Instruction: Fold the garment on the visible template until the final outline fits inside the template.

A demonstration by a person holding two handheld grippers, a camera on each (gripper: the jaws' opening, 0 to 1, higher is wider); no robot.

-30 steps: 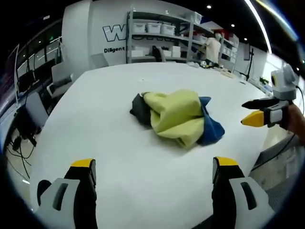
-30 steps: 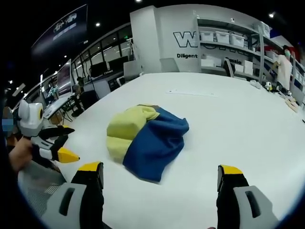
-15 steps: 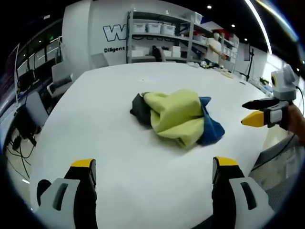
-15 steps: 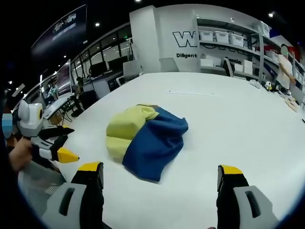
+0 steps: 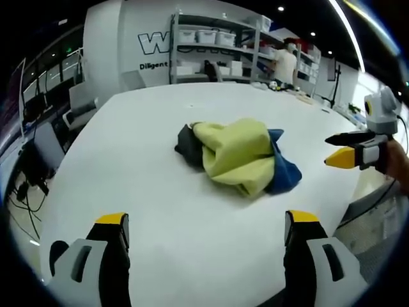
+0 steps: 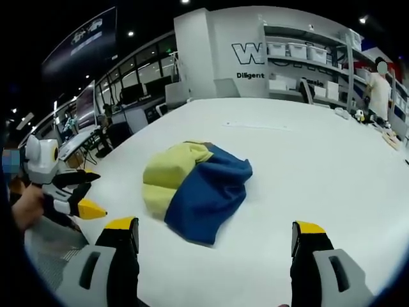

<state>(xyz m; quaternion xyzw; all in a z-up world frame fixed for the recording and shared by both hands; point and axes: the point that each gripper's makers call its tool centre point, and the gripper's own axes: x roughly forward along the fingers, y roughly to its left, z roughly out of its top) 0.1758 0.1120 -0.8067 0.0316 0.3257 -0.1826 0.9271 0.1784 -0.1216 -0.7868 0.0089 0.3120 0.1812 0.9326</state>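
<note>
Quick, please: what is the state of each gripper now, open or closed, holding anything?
Left gripper: open, holding nothing.
Right gripper: open, holding nothing; garment lies untouched.

A broad white surface (image 5: 147,128) carries a single crumpled garment (image 5: 239,157), lying near its middle in the left gripper view. The garment is a bunched heap of yellow-green, blue and dark grey cloth, resting directly on the surface. In the right gripper view the same heap (image 6: 195,185) shows its blue side toward the camera, with the surface (image 6: 319,160) bare and white around it on every side.
</note>
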